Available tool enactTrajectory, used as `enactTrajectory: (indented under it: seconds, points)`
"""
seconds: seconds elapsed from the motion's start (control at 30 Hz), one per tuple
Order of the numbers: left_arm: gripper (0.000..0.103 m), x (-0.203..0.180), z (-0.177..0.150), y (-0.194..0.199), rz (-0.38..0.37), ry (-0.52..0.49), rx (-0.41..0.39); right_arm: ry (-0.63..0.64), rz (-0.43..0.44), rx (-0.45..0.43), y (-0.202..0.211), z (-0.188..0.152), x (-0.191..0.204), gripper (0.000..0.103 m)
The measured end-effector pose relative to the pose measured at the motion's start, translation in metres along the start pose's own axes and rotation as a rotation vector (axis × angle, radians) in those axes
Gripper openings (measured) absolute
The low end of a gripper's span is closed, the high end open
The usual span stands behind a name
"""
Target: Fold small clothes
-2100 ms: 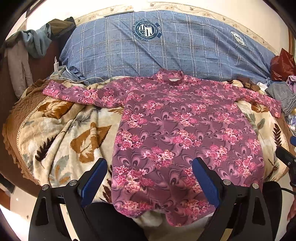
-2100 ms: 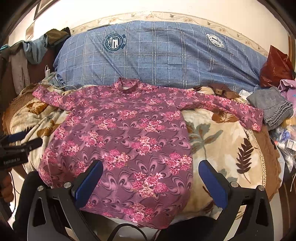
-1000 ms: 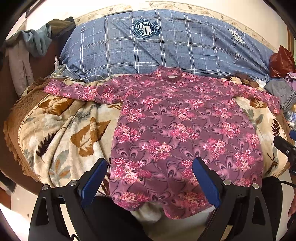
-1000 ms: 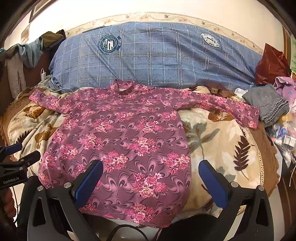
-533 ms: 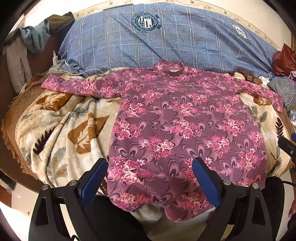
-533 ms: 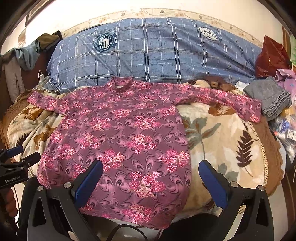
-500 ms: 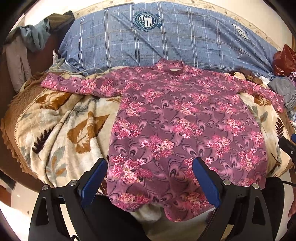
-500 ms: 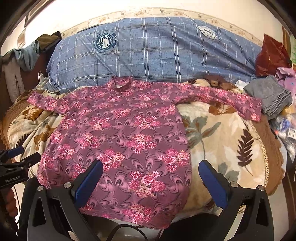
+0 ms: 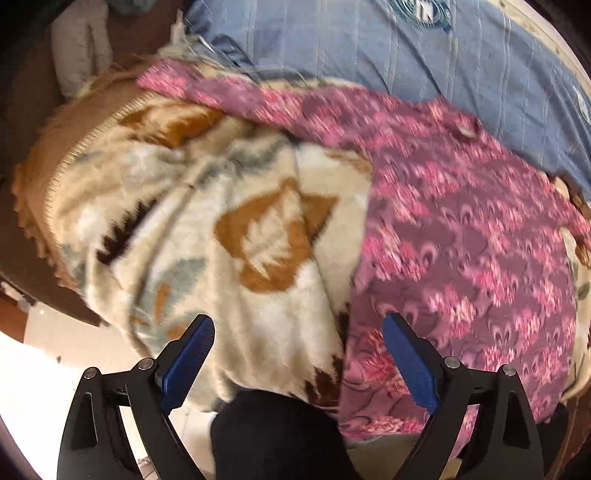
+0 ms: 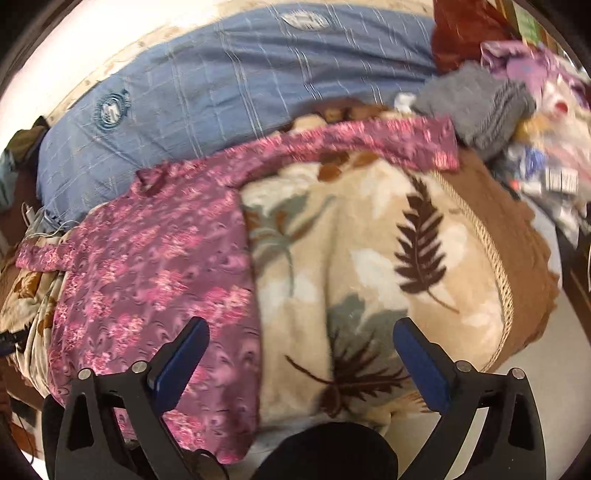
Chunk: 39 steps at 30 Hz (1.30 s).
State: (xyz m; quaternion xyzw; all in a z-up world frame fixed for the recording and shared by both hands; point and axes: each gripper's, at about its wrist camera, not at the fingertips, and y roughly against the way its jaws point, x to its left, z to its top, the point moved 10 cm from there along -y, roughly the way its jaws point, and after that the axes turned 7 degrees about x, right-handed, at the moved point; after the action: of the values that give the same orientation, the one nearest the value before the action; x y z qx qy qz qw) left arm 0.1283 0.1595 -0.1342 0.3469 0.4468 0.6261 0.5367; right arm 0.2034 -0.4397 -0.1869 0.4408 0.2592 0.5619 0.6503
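A long-sleeved purple top with pink flowers (image 9: 461,229) lies spread flat on a cream leaf-patterned blanket (image 9: 207,236), sleeves stretched out to both sides. My left gripper (image 9: 297,350) is open and empty above the blanket, just left of the top's lower left hem. In the right wrist view the top (image 10: 159,266) lies at the left, its right sleeve (image 10: 369,142) reaching across to the right. My right gripper (image 10: 301,354) is open and empty above the blanket (image 10: 369,266), just right of the top's right side edge. Both views are motion-blurred.
A blue checked pillow (image 10: 229,92) lies along the back of the bed. Folded grey cloth (image 10: 476,103), a red bag (image 10: 461,29) and loose clutter sit at the far right. Hanging clothes (image 9: 81,44) are at the far left. The bed's front edge drops to a pale floor (image 9: 37,369).
Both grippers have swung apart: the left view has turned left toward the top's left side, the right view right toward its right side. Both stay open; the top has not moved.
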Motion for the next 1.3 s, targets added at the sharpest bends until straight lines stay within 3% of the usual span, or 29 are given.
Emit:
enactTrajectory:
  seconds: [0.1, 0.27, 0.4, 0.43, 0.47, 0.53, 0.57, 0.6, 0.63, 0.67, 0.73, 0.83, 0.93, 1.03, 1.1, 1.2, 1.3]
  points:
    - [0.093, -0.025, -0.009, -0.025, -0.072, -0.04, 0.075, 0.017, 0.053, 0.071, -0.023, -0.01, 0.012, 0.098]
    - [0.093, -0.054, -0.017, -0.06, -0.107, -0.102, 0.172, 0.118, 0.101, 0.161, -0.055, -0.031, 0.051, 0.092]
    - [0.091, -0.059, -0.019, -0.07, -0.108, -0.116, 0.174, 0.245, 0.07, 0.192, -0.067, -0.048, 0.077, 0.082]
    - [0.089, -0.058, -0.019, -0.07, -0.103, -0.119, 0.169, 0.273, 0.048, 0.181, -0.067, -0.049, 0.079, 0.069]
    - [0.081, -0.057, -0.019, -0.07, -0.095, -0.118, 0.165, 0.304, 0.022, 0.17, -0.065, -0.049, 0.08, 0.06]
    - [0.064, -0.054, -0.018, -0.067, -0.077, -0.113, 0.159, 0.334, 0.016, 0.159, -0.06, -0.045, 0.077, 0.023]
    - [0.048, -0.051, -0.018, -0.063, -0.083, -0.101, 0.166, 0.334, 0.05, 0.161, -0.055, -0.043, 0.075, 0.005]
    - [0.034, -0.052, -0.02, -0.057, -0.119, -0.092, 0.176, 0.323, 0.098, 0.161, -0.046, -0.041, 0.074, 0.004]
    - [0.033, -0.054, -0.021, -0.052, -0.161, -0.086, 0.182, 0.322, 0.108, 0.134, -0.033, -0.035, 0.068, 0.004]
    - [0.033, -0.052, -0.021, -0.049, -0.172, -0.082, 0.176, 0.339, 0.095, 0.114, -0.024, -0.03, 0.061, 0.003]
    - [0.033, -0.044, -0.022, -0.054, -0.122, -0.094, 0.164, 0.325, 0.041, 0.131, -0.027, -0.027, 0.043, 0.002]
    - [0.033, -0.039, -0.03, -0.07, -0.103, -0.098, 0.207, 0.233, 0.08, 0.199, -0.044, -0.034, 0.028, 0.002]
    - [0.033, -0.033, -0.026, -0.06, -0.118, -0.12, 0.171, 0.252, 0.086, 0.189, -0.041, -0.038, 0.037, 0.003]
    - [0.041, -0.024, -0.021, -0.047, -0.158, -0.113, 0.149, 0.255, 0.113, 0.199, -0.039, -0.039, 0.045, 0.01]
    - [0.058, -0.022, -0.026, -0.048, -0.2, -0.095, 0.172, 0.243, 0.122, 0.207, -0.041, -0.04, 0.046, 0.014]
    - [0.059, -0.024, -0.043, -0.053, -0.254, -0.084, 0.234, 0.205, 0.148, 0.224, -0.047, -0.043, 0.045, 0.028]
    - [0.056, -0.033, -0.054, -0.077, -0.255, -0.096, 0.28, 0.201, 0.146, 0.219, -0.05, -0.046, 0.044, 0.028]
